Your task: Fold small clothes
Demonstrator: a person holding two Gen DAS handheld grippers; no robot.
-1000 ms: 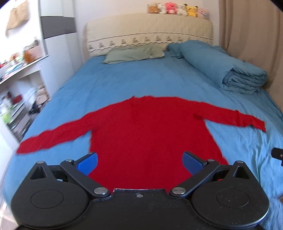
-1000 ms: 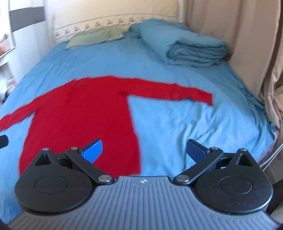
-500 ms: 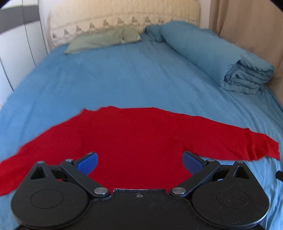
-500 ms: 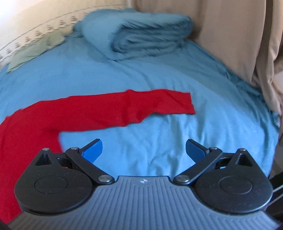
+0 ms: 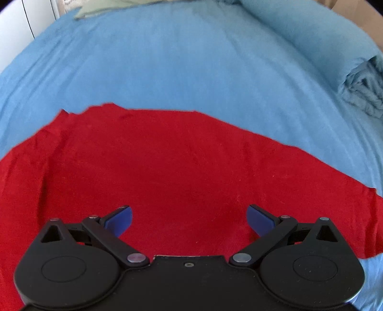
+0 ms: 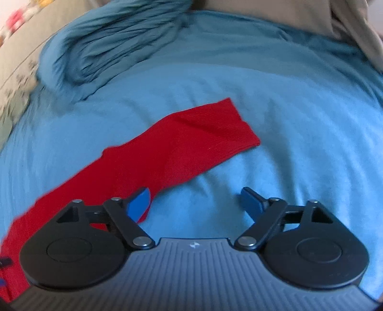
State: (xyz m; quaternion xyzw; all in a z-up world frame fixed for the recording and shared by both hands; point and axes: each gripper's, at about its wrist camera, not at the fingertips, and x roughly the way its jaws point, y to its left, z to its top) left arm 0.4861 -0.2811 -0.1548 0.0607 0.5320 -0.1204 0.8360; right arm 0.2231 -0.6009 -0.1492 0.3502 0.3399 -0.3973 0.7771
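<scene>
A red long-sleeved top (image 5: 167,172) lies spread flat on the blue bed sheet (image 5: 191,71). My left gripper (image 5: 189,220) is open and empty, low over the top's upper body, near the neckline edge. My right gripper (image 6: 195,203) is open and empty, just above the sheet beside the top's right sleeve (image 6: 191,143). The sleeve's cuff (image 6: 239,126) lies ahead of it, and the left fingertip (image 6: 140,203) overlaps the sleeve's edge.
A rolled blue duvet (image 5: 335,47) lies along the bed's right side; it also shows in the right wrist view (image 6: 119,45). A green pillow (image 5: 115,6) sits at the head. A beige curtain (image 6: 299,14) hangs at the right. A white cabinet (image 5: 21,26) stands on the left.
Both grippers have moved forward and down toward the bed. The left one went from the hem up over the top's body; the right one swung right to the sleeve.
</scene>
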